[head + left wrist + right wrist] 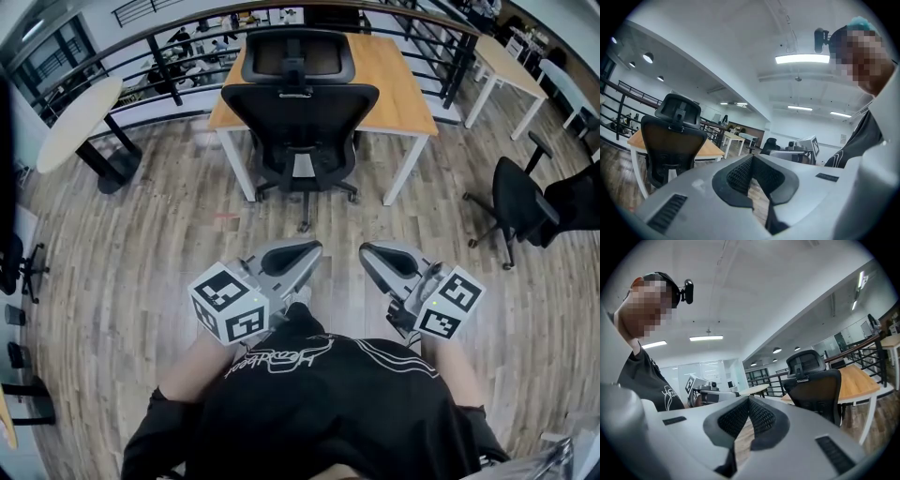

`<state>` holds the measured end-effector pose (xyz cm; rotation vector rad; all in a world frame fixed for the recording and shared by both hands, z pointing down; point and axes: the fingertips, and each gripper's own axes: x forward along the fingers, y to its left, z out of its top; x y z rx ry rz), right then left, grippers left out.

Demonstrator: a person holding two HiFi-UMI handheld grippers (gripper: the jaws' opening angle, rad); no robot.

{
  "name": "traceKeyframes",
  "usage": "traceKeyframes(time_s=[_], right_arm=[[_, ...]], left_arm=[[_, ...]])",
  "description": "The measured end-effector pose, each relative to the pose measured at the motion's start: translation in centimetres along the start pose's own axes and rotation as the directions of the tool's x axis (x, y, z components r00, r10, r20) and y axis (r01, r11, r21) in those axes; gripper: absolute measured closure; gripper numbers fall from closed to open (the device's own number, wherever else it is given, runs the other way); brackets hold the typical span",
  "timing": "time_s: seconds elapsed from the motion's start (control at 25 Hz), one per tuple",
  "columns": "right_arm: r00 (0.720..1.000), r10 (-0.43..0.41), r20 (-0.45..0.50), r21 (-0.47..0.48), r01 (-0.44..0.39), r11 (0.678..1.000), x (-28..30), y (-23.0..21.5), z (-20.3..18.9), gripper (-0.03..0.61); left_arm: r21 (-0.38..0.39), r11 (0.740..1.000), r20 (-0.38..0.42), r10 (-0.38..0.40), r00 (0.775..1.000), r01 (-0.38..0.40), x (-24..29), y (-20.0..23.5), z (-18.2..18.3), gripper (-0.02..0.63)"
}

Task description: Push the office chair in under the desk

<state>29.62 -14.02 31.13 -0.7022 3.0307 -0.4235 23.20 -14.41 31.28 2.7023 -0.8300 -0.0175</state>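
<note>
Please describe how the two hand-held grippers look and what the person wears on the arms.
The left hand-held gripper and the right hand-held gripper each have a smooth grey tapering body with black, finely textured pads. At the back of each sits a white cube with black square markers. The person wears a black T-shirt with white line print; short sleeves, forearms bare.

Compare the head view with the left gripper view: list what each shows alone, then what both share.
Head view only: the chair's wheeled base and a round table. Left gripper view only: the ceiling lights and the camera on the person's head. Both: the office chair, the desk beyond it, and the left gripper, shut and empty.
</note>
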Motion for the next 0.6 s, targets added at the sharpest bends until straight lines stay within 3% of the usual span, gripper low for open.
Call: traceKeyframes(time_s=[0.6], right_arm=[[1.000,-0.022,0.001,0.025,0.022,0.999,-0.19,-0.50,-0.61,0.538]], left_arm=[[-0.012,1.000,-0.027,0.001,1.000,-0.002,-0.13,0.21,-0.87,0.606]])
